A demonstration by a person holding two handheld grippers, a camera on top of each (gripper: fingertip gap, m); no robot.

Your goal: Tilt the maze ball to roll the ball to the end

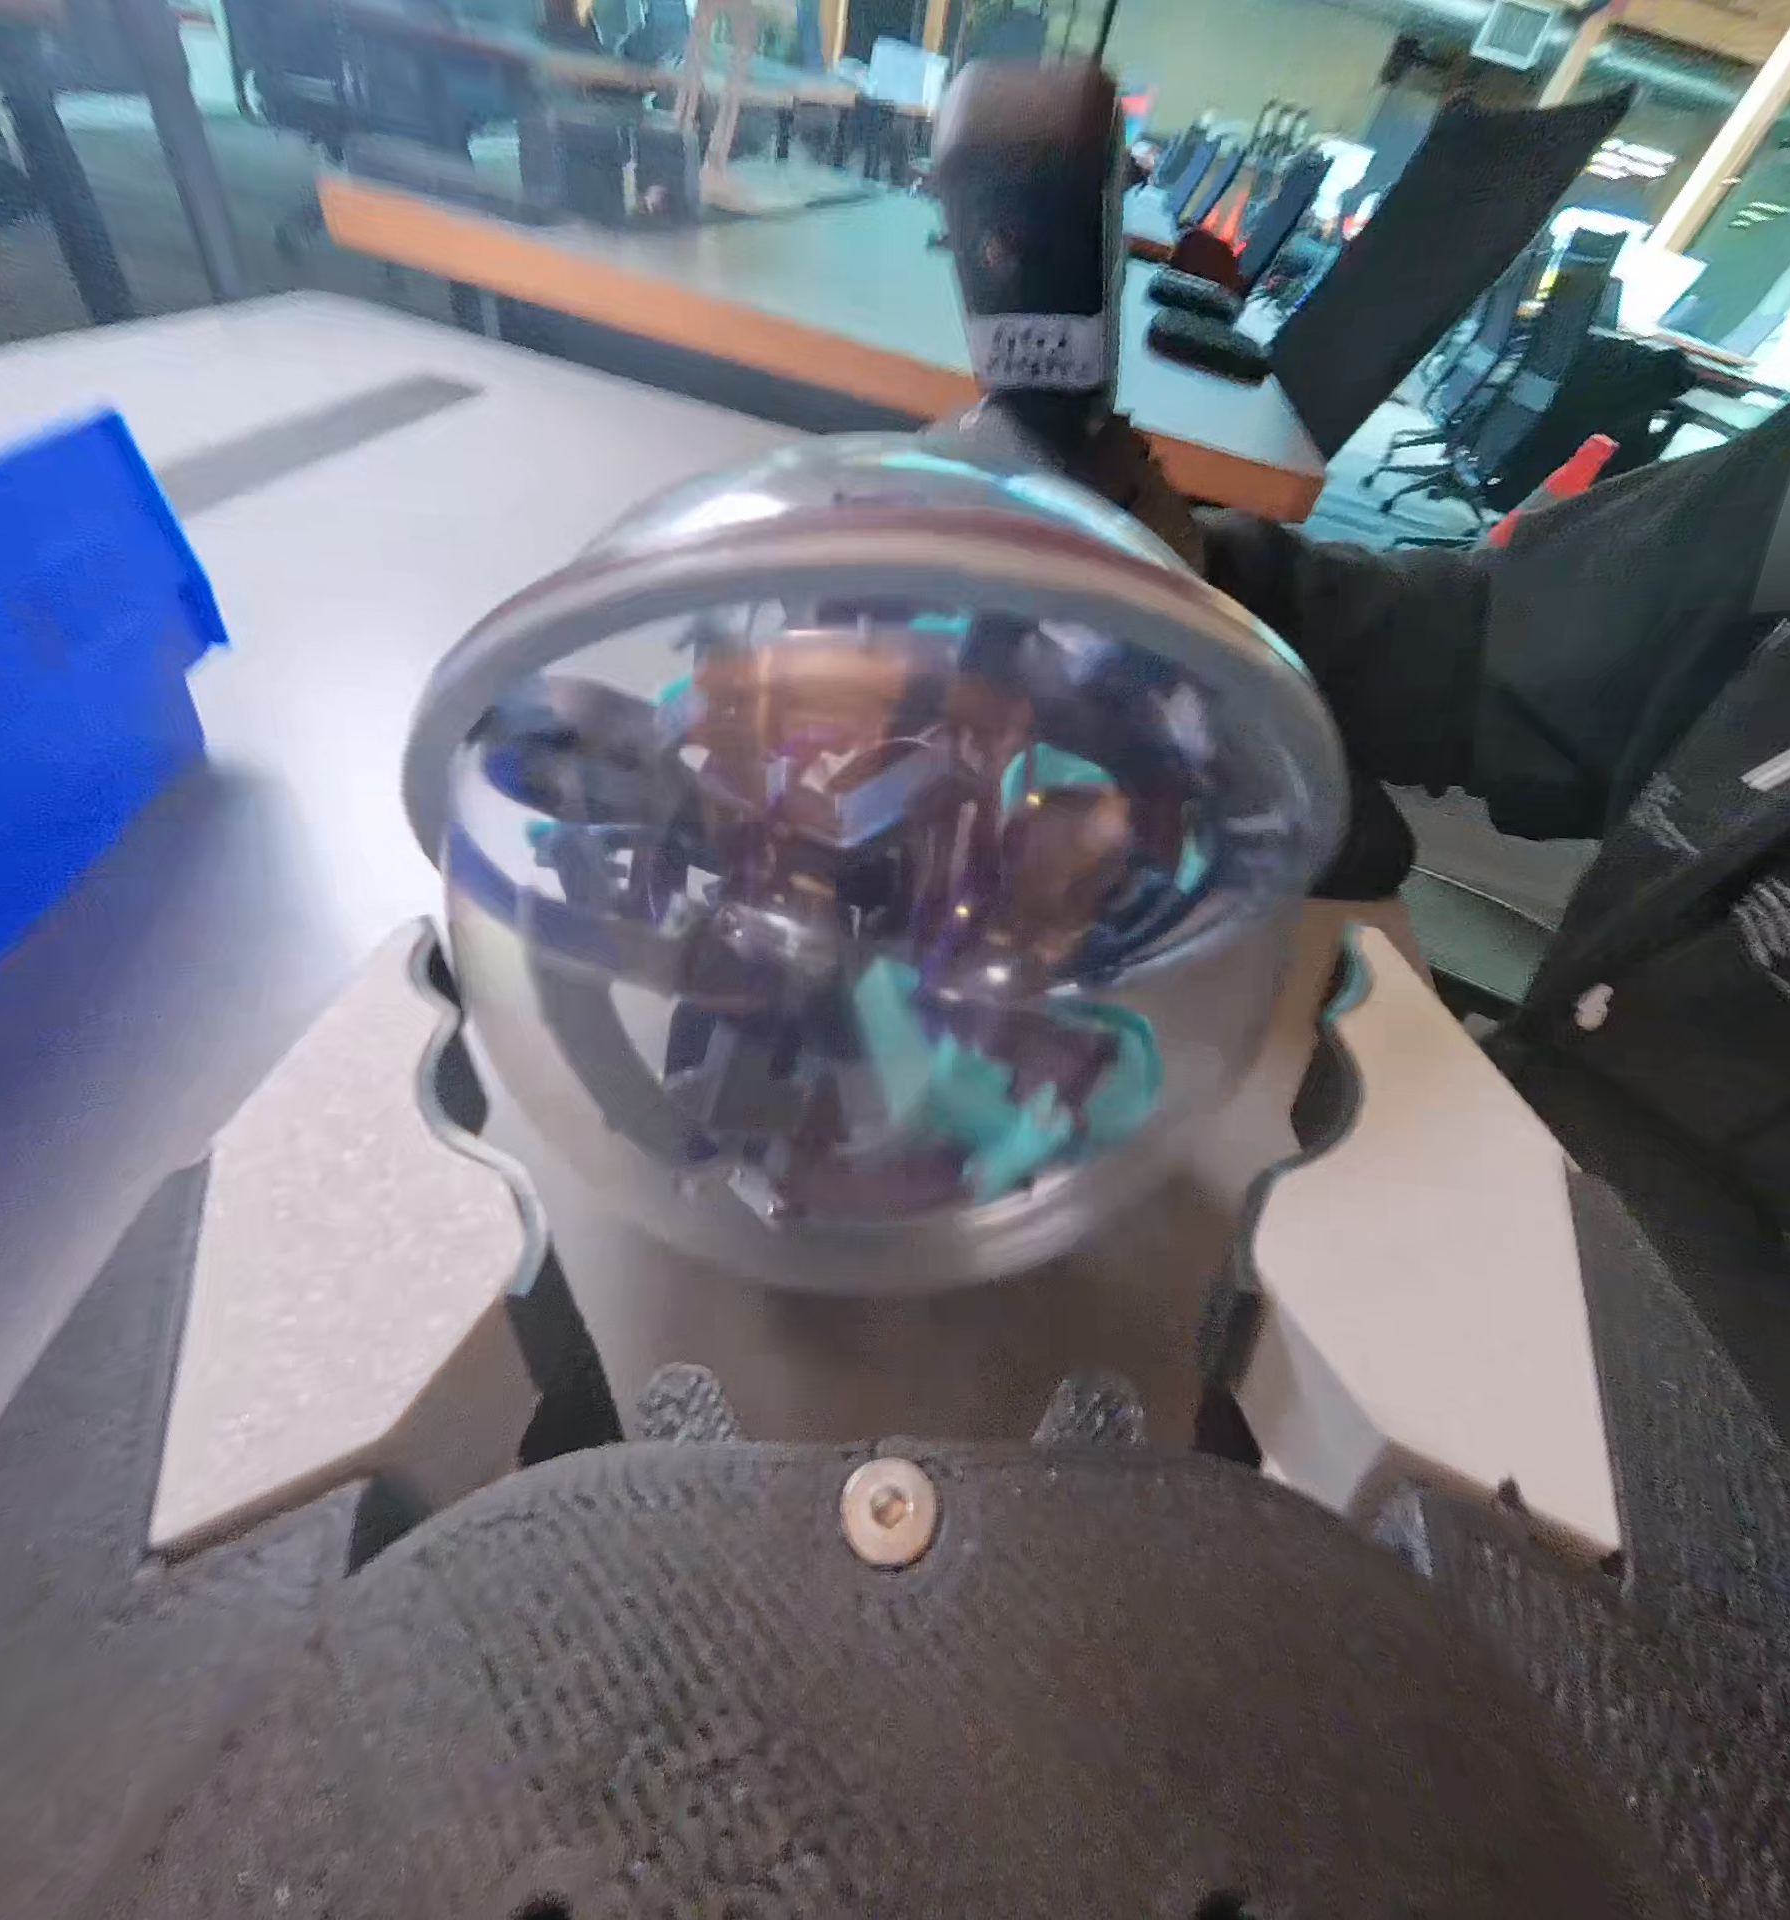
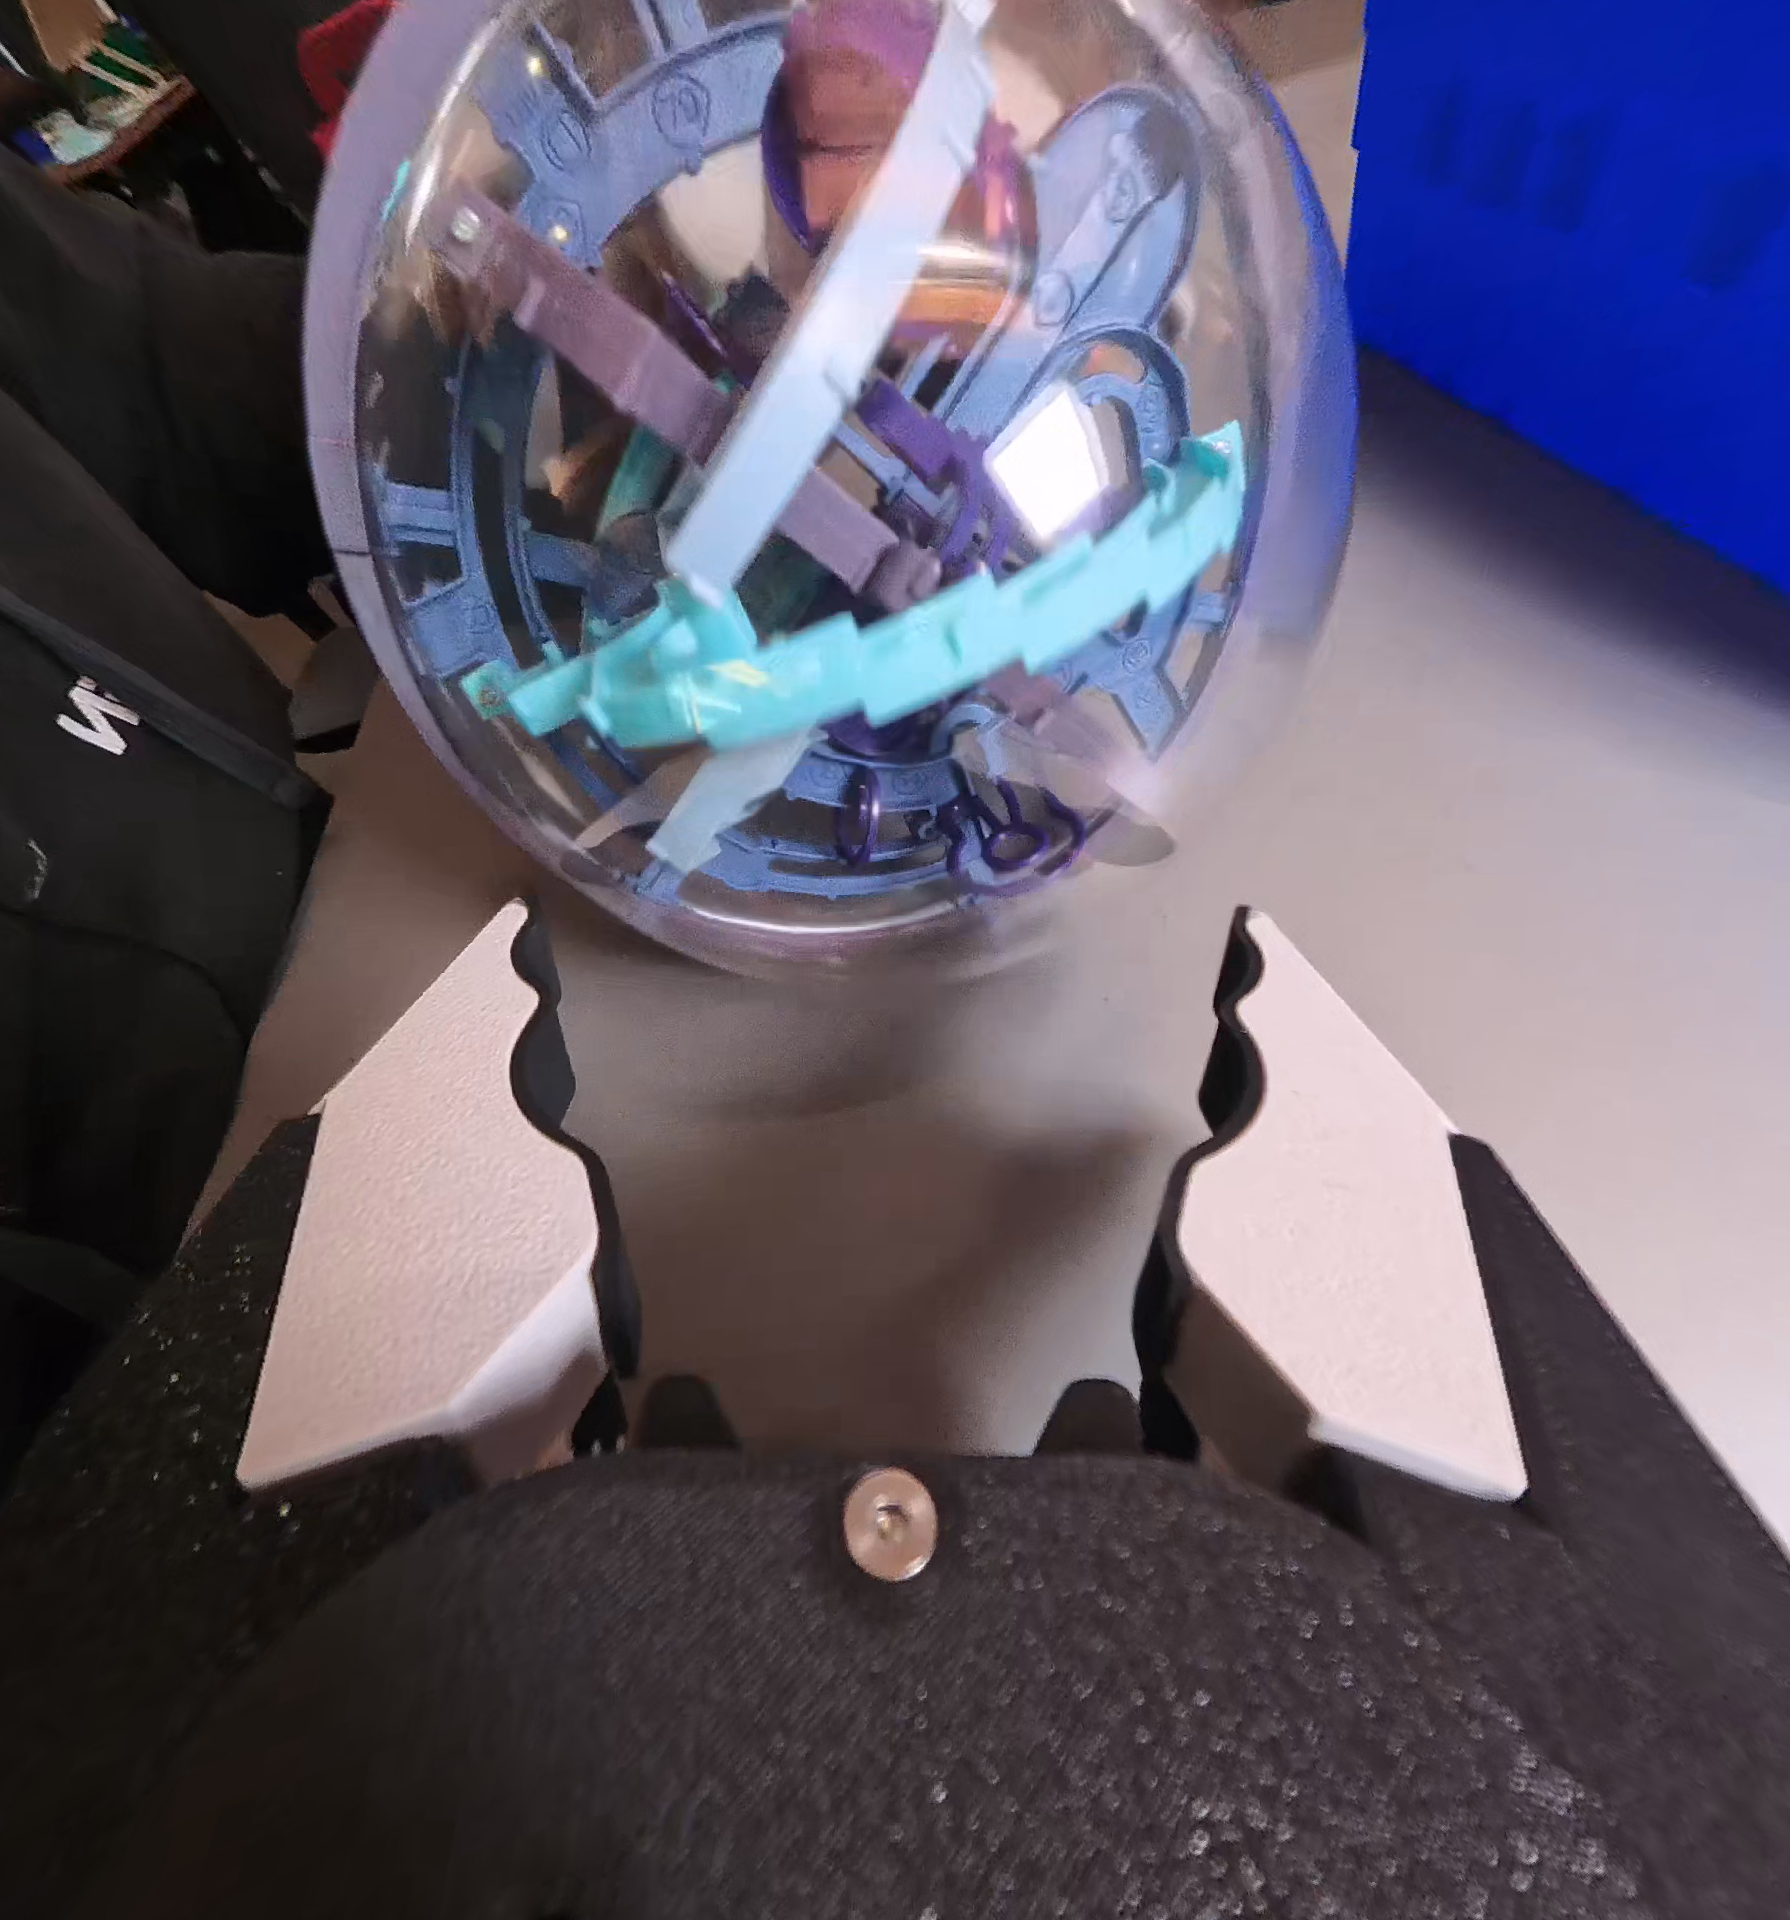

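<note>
Two open grippers, clear maze ball (image 2: 829,468), small embossed track numerals, blue bin (image 1: 49,686)

Bright, even indoor light; glare on the maze ball (image 2: 829,468), motion blur, wide-angle edge distortion.

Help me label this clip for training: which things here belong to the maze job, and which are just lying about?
Belongs to the job:
- maze ball
- left gripper
- right gripper

Just lying about:
- blue bin
- black jacket
- office chairs
</note>
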